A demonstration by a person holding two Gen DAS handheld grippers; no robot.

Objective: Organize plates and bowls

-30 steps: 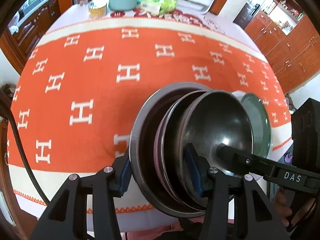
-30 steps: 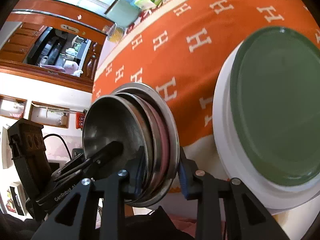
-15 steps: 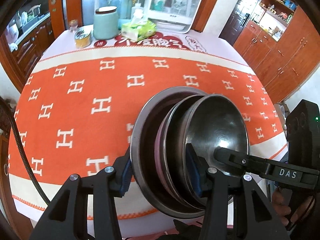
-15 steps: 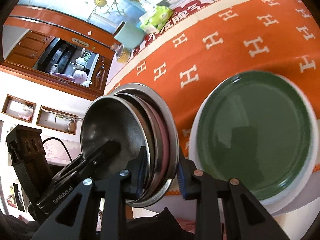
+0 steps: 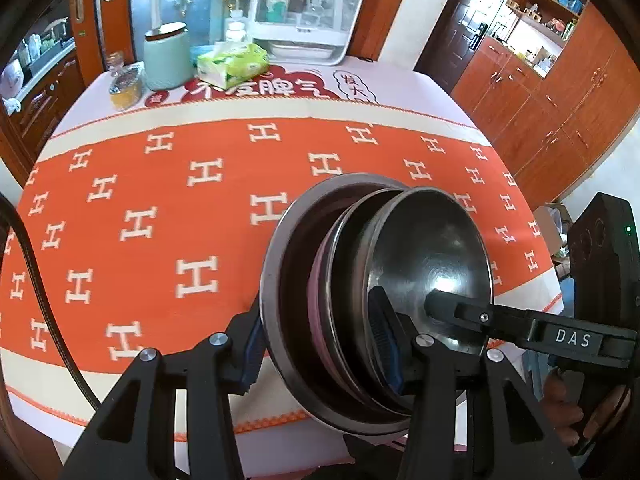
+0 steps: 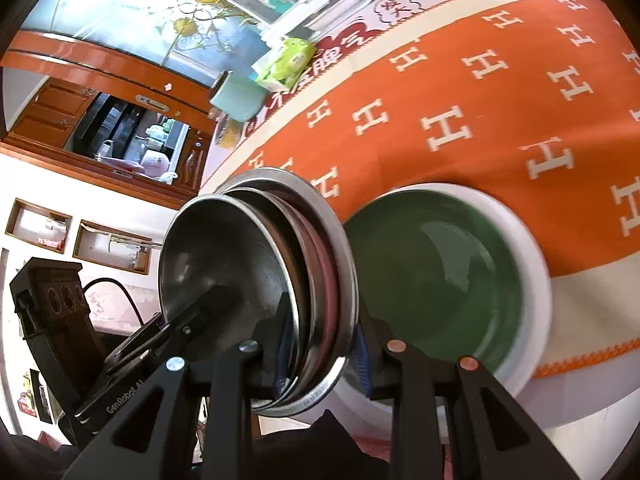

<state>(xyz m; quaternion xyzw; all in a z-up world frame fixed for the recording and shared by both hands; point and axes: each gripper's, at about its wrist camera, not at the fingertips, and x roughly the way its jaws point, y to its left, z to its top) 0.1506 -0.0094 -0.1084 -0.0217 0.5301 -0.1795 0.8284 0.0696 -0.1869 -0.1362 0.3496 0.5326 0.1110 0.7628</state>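
In your left wrist view, the left gripper (image 5: pixel 320 344) pinches the tilted stack of bowls (image 5: pixel 376 300) above the orange H-patterned cloth (image 5: pixel 160 200), the right gripper's "DAS" label (image 5: pixel 573 338) crossing in front, with a tissue pack (image 5: pixel 232 65) and mint canister (image 5: pixel 166 56) far behind. In your right wrist view, the right gripper (image 6: pixel 320 344) clamps the same stack's rims, "GenRobot.AI" (image 6: pixel 124 398) reads on the other tool, and a green plate (image 6: pixel 436 276) lies just beside it on a white plate (image 6: pixel 536 280).

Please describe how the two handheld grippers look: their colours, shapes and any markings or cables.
The left gripper and right gripper are black, with angular triangular fingers, blue ribbed pads and round screws, silver or copper. One finger reads "DAS", another "GenRobot.AI". A black cable runs beside the left gripper.
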